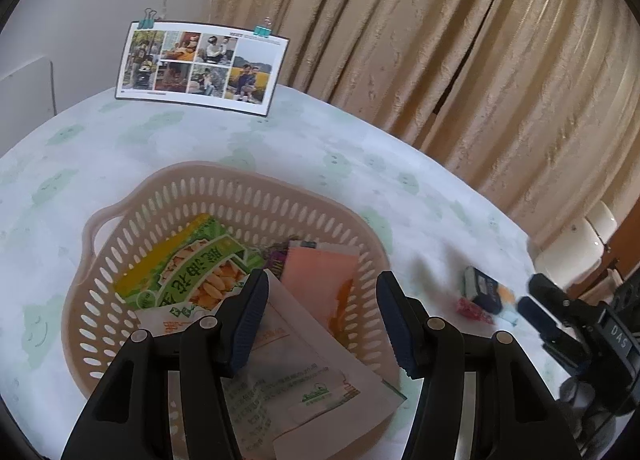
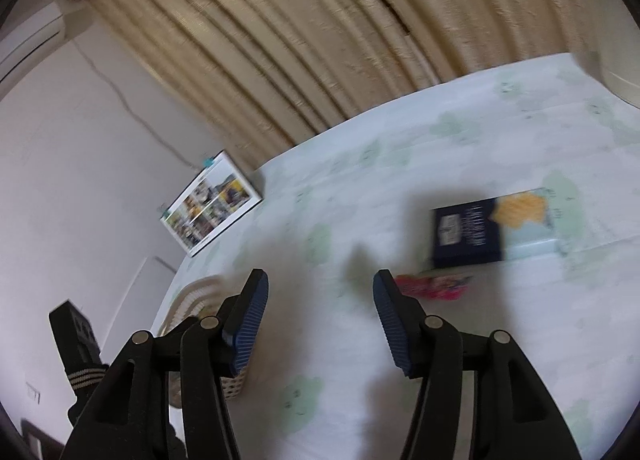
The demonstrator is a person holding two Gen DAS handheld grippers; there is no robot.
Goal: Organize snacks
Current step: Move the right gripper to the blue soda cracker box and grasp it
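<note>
A beige slotted basket (image 1: 208,196) sits on the table and holds a green-yellow peanut bag (image 1: 188,264), a pink packet (image 1: 320,276) and a white pouch (image 1: 296,380) that overhangs its near rim. My left gripper (image 1: 322,320) hovers open just above the basket, nothing between its fingers. To the right on the cloth lie a dark blue snack box (image 1: 482,290) (image 2: 468,232) and a small red packet (image 1: 472,310) (image 2: 436,286). My right gripper (image 2: 320,324) (image 1: 536,300) is open above the cloth, left of the box and red packet; its view is blurred.
A pale tablecloth (image 1: 280,148) with green prints covers the round table. A clipped photo card (image 1: 200,64) (image 2: 212,204) stands at the far edge. Tan curtains (image 1: 440,40) hang behind, and a white chair back (image 1: 576,248) stands at the right.
</note>
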